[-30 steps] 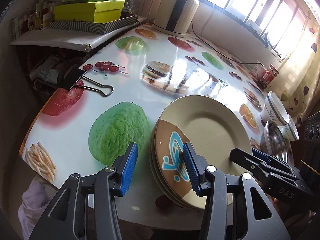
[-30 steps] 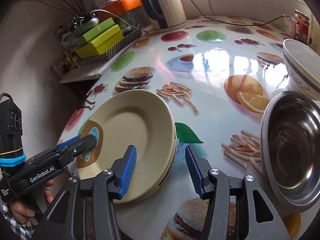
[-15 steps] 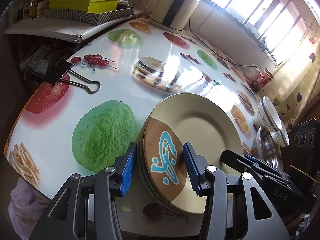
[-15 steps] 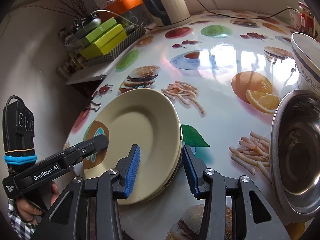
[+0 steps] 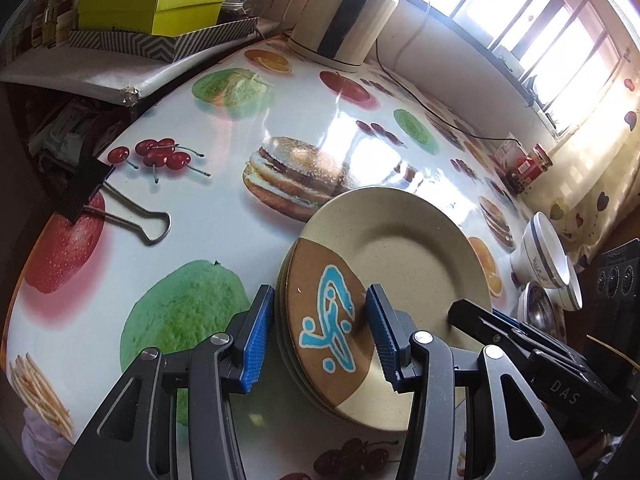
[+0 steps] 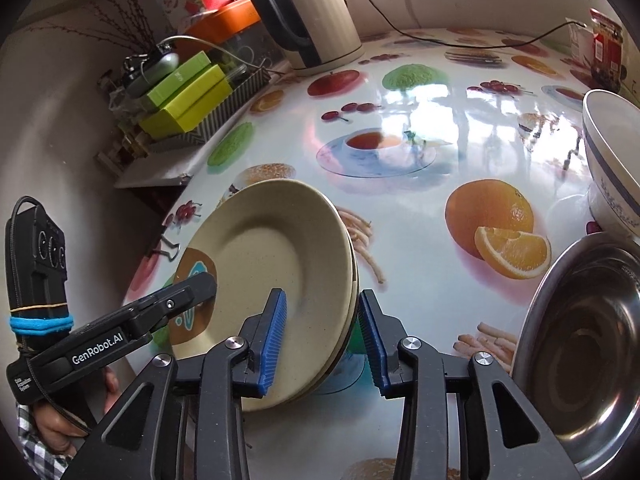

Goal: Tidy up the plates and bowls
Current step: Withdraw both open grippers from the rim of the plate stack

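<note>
A stack of beige plates (image 5: 400,248), the top one with a brown patch and a blue mark, lies near the table's front edge. My left gripper (image 5: 320,338) is shut on its near rim, one pad against the stack's edge and the other on the top plate. My right gripper (image 6: 322,336) straddles the opposite rim of the plate stack (image 6: 276,248). Its jaws are closing, with a sliver of gap still showing at the outer pad. A steel bowl (image 6: 580,360) and a white bowl with a blue band (image 6: 612,168) stand to the right.
An electric kettle (image 6: 316,12) with its cord stands at the back. Green boxes (image 5: 160,8) sit on a side shelf. A black binder clip (image 5: 120,208) grips the tablecloth's left edge. A red jar (image 5: 524,164) stands by the window. A hand (image 6: 56,436) holds the left gripper.
The plate stack has slid farther onto the table, away from the green fruit print, with both grippers moving along. The right gripper's jaws have narrowed around the rim.
</note>
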